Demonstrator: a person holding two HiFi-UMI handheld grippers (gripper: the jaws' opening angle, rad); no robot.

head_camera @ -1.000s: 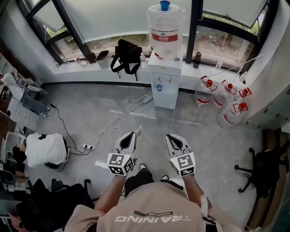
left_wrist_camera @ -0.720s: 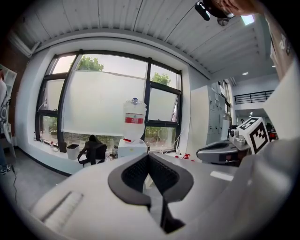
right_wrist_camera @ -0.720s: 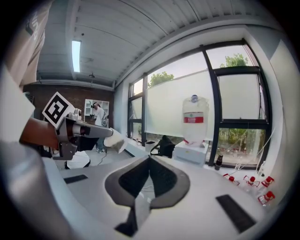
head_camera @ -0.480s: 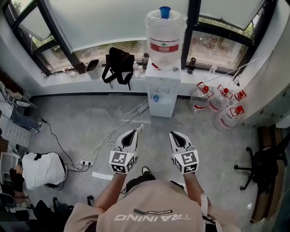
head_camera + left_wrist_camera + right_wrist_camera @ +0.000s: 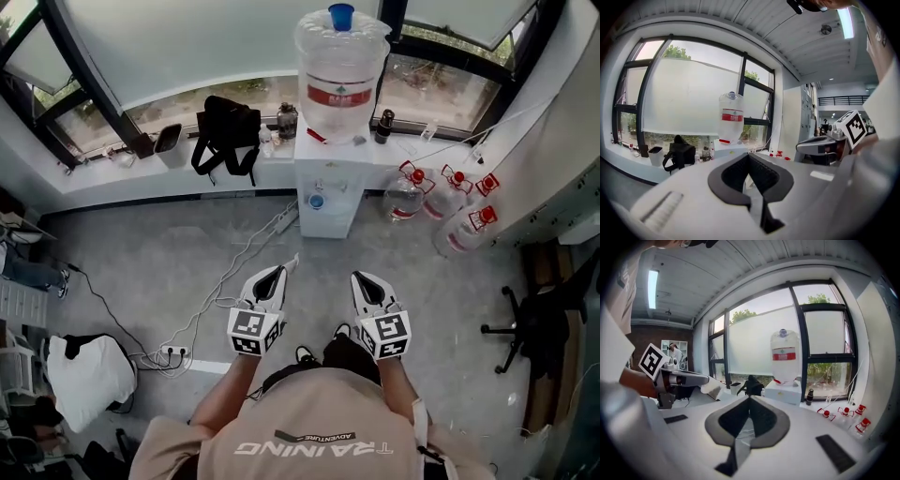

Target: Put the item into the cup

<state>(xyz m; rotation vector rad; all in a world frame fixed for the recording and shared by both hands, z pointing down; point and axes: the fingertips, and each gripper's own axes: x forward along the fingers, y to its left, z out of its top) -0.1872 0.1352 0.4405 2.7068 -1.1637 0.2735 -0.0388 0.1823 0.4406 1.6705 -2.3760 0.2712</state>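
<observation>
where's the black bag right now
In the head view the black bag sits on the window ledge at upper left. A small dark bin is on its left and the water dispenser stands further right.

The person stood with both forearms bent forward from the chest (image 5: 314, 427), bare below short sleeves. The left forearm (image 5: 228, 392) and the right forearm (image 5: 397, 386) ran nearly parallel, each ending behind a gripper's marker cube (image 5: 251, 330). The left gripper (image 5: 277, 276) pointed ahead of the chest and slightly inward, its jaws closed on a thin white piece (image 5: 291, 264) that stuck out past the tips. The right gripper (image 5: 362, 279), level with it and well apart, pointed ahead too, its jaws closed together with nothing between them.
</observation>
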